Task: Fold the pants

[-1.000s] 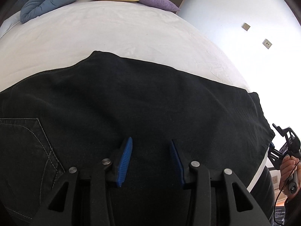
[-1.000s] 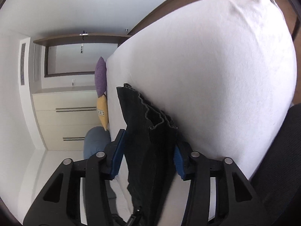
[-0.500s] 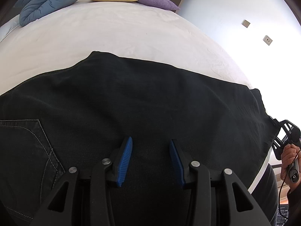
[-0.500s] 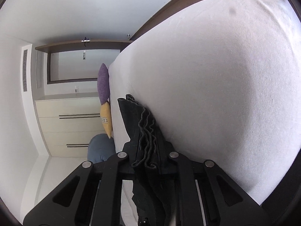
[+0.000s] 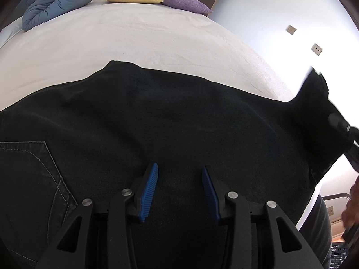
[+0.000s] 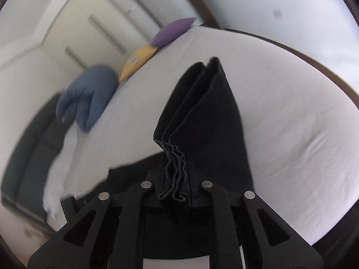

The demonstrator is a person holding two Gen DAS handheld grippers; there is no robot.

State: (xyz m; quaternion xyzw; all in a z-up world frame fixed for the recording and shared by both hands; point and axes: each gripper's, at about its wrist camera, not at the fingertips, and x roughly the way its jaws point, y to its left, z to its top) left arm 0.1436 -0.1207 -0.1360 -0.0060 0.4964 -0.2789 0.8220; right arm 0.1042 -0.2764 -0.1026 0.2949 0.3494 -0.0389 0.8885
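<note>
Here the white bed (image 5: 157,40) is filling the frame, black pants (image 5: 179,121) lying spread across its lower half. Right claw (image 6: 175,179) is pinching the bunched hem, lifted; left claw (image 5: 179,186) is hovering, jaws apart.

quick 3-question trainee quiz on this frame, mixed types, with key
1. True or false: the left tongs are shut on the pants.
2. What do the right tongs grip? A) purple pillow B) bunched pants hem C) blue duvet
3. Fill in: the pants lie on the white ____.

Key: 1 false, the jaws stand open above the cloth. 2 B, hem. 3 bed.
</note>
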